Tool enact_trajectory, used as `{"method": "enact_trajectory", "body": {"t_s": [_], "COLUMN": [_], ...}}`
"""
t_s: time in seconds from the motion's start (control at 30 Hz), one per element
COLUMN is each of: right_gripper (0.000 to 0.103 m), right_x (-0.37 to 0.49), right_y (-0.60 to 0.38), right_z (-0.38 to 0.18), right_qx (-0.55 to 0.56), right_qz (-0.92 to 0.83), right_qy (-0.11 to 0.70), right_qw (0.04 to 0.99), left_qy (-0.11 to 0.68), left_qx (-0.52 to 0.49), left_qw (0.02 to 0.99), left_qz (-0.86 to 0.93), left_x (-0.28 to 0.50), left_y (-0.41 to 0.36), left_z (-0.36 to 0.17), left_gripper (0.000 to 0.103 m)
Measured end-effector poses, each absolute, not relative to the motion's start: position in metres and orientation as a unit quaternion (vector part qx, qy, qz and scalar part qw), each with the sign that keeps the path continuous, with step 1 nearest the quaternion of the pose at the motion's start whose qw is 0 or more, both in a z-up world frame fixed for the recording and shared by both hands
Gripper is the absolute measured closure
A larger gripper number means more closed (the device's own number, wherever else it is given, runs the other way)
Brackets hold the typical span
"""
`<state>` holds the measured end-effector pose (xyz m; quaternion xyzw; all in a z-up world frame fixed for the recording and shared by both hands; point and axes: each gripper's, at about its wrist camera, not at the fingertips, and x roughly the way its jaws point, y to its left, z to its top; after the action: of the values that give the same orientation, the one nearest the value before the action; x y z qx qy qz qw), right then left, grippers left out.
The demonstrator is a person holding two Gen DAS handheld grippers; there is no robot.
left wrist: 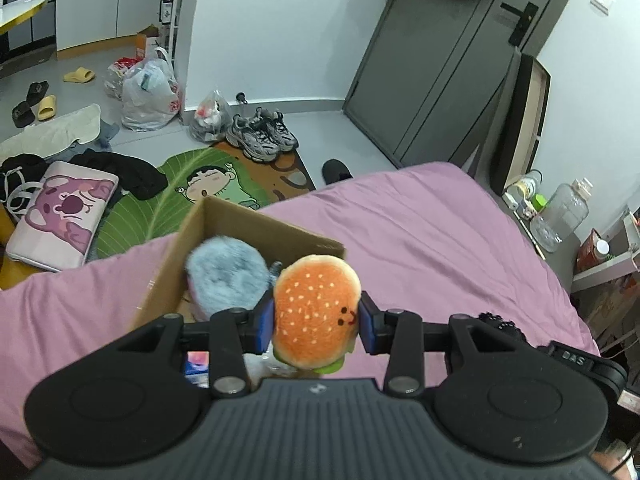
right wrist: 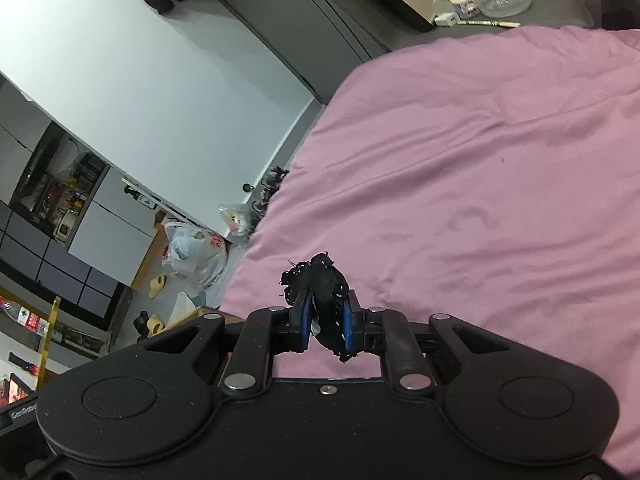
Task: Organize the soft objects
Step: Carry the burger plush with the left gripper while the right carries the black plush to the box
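The left gripper (left wrist: 317,324) is clamped on a burger toy (left wrist: 316,312), its blue pads (left wrist: 265,326) pressing the bun from both sides; the toy sits squarely between the fingers, its small face turned toward the right pad, with a green edge poking out underneath. Just beyond it, slightly to the left, stands an open cardboard box (left wrist: 224,220) on the pink bedsheet (left wrist: 420,232), and a fluffy grey-blue toy (left wrist: 228,276) lies inside the box, close beside the burger toy. The right gripper (right wrist: 326,320) is closed on a bundle of black cloth (right wrist: 324,292), which bulges out past the fingertips and trails a frayed end below them; it hangs over the same pink sheet. In the left wrist view that black cloth shows at the right, just past the left gripper's frame. Farther off on the floor lie a green leaf mat (left wrist: 168,200), a pair of grey sneakers (left wrist: 262,134), plastic bags (left wrist: 148,94) and a dark door (left wrist: 436,64).
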<state>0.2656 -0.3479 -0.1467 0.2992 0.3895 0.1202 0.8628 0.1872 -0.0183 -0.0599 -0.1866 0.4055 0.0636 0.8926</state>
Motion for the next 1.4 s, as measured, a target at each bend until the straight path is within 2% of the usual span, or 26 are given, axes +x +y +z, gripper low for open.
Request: {"method": "enact_trajectory", "body": {"t_s": [0.7, 1.4], "right_gripper": [0.087, 0.087], "right_x": [0.232, 0.225], "right_y": [-0.313, -0.222], "right_z": [-0.103, -0.098], "right_qx": [0.269, 0.196], "right_qz": [0.151, 0.201], "right_qy": [0.367, 0.396], "right_qw": [0.877, 0.874], "left_qy": [0.399, 0.427], "left_qx": [-0.211, -0.259], "left_qw": [0.89, 0.865], "left_qz": [0.062, 0.058], "left_x": [0.16, 0.163], "left_y": [0.036, 0.074], "left_z": [-0.05, -0.098], "left_gripper": [0.062, 0.061]}}
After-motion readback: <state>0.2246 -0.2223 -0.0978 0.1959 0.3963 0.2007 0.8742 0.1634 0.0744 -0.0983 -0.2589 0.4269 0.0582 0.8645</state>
